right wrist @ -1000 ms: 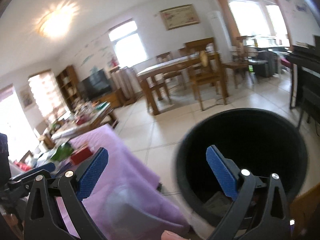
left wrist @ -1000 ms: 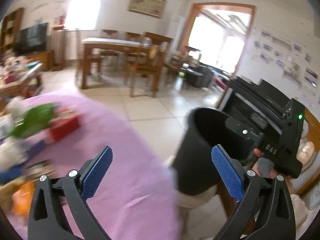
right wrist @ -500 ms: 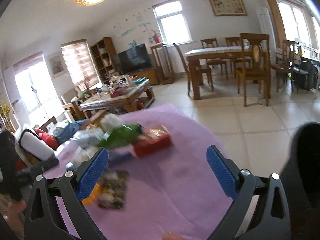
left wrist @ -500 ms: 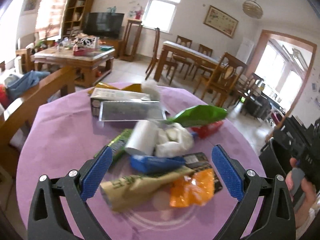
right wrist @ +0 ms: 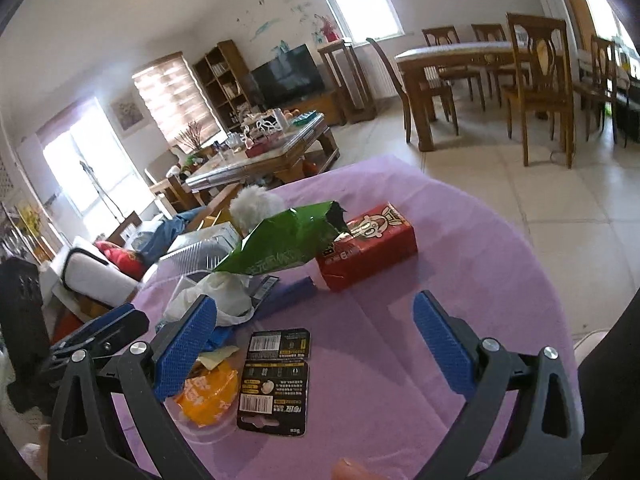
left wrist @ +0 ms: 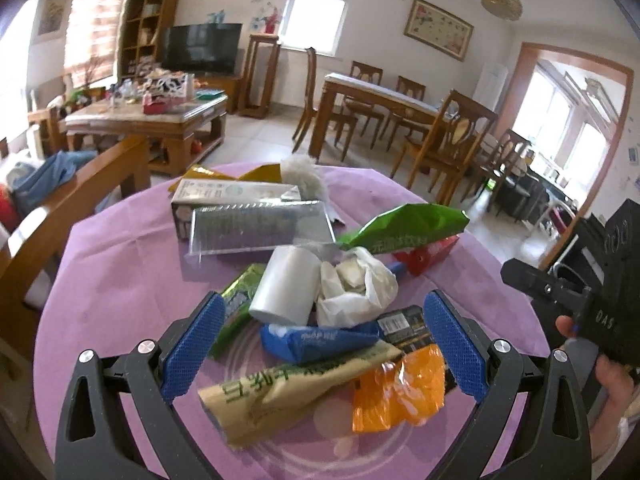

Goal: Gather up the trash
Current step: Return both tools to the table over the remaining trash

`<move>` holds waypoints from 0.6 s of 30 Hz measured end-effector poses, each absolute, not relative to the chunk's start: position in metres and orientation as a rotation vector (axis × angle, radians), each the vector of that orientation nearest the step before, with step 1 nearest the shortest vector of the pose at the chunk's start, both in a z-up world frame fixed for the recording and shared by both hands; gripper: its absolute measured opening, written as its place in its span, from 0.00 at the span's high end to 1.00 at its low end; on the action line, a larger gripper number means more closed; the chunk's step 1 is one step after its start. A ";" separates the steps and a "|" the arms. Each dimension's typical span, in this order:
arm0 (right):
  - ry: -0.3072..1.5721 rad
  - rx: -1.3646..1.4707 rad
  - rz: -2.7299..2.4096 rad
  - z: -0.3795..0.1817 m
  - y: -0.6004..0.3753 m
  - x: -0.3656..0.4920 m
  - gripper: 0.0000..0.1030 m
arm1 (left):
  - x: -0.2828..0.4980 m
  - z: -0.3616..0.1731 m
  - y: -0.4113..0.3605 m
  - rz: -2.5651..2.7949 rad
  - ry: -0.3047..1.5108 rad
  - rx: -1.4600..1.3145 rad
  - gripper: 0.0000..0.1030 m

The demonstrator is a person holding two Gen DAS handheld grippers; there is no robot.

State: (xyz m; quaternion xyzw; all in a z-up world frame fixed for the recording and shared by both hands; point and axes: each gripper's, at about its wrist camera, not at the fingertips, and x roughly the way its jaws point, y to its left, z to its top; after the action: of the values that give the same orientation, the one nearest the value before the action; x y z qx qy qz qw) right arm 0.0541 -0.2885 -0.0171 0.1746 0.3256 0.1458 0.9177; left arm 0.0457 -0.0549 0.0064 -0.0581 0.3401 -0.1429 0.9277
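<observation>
The left hand-held gripper [left wrist: 320,350], jaws wide and empty, sits nearest the tan wrapper [left wrist: 296,388] at the desk's [left wrist: 100,280] near edge, its long axis crossing the gap.

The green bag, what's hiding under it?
The green bag leans on the red box, above a crumpled white plastic bag. Anything deeper beneath is covered.

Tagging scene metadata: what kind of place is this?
Most likely a home living and dining room: a TV beside a wooden bookshelf, a cluttered coffee table, and a dining table with wooden chairs. Trash sits on a purple-clothed round table in front.
</observation>
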 end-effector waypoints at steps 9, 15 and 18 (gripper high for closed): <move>0.772 0.467 0.359 -0.031 -0.295 0.078 0.05 | 0.056 0.009 -0.042 -0.342 0.660 -0.014 0.05; 0.852 0.542 0.404 -0.038 -0.303 0.103 0.05 | 0.074 0.011 -0.025 -0.361 0.667 0.085 0.05; 0.890 0.571 0.427 -0.042 -0.298 0.119 0.05 | 0.090 0.008 -0.026 -0.404 0.675 0.173 0.05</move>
State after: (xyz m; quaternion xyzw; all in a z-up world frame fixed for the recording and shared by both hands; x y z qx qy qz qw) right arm 0.1186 -0.2985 -0.0417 0.2704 0.4212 0.2020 0.8419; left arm 0.0899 -0.0257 0.0085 0.0842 0.3284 -0.1964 0.9200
